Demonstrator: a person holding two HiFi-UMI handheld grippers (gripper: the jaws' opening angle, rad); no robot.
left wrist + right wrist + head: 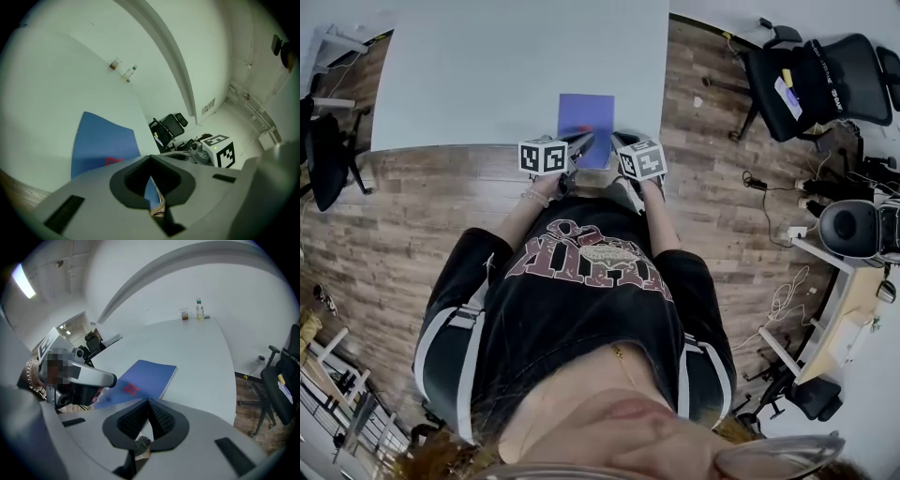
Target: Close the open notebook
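Pinching a thin edge of the blue notebook [585,114] with my left claw [150,159]. The jaws are sitting fully together with the tips meeting, and a sliver of blue cover is showing edge-on in the slot between the pads.

The notebook is lying at the near edge of the white table [487,66], straight in front of me. Its blue cover is facing up, with a small red mark [131,389] showing on it. In the head view its near end is reaching past the table's near edge, over the wood floor [412,206]. From the right gripper view, the near left part under my left claw is looking blurred, so I am not judging how far it is lifted.

My right claw [147,402] is hanging just right of the left one, beside the notebook's near right corner and apart from the cover. Its ribbed pads are meeting at the tips. Only a pale sliver is showing in the gap behind them, and it is gripping nothing that I can make out.

On the far side of the table, well apart from the notebook, a small clear bottle [200,309] and a little cup [183,314] are standing side by side. A black office chair [820,80] is standing on the floor off to the far right of the table.
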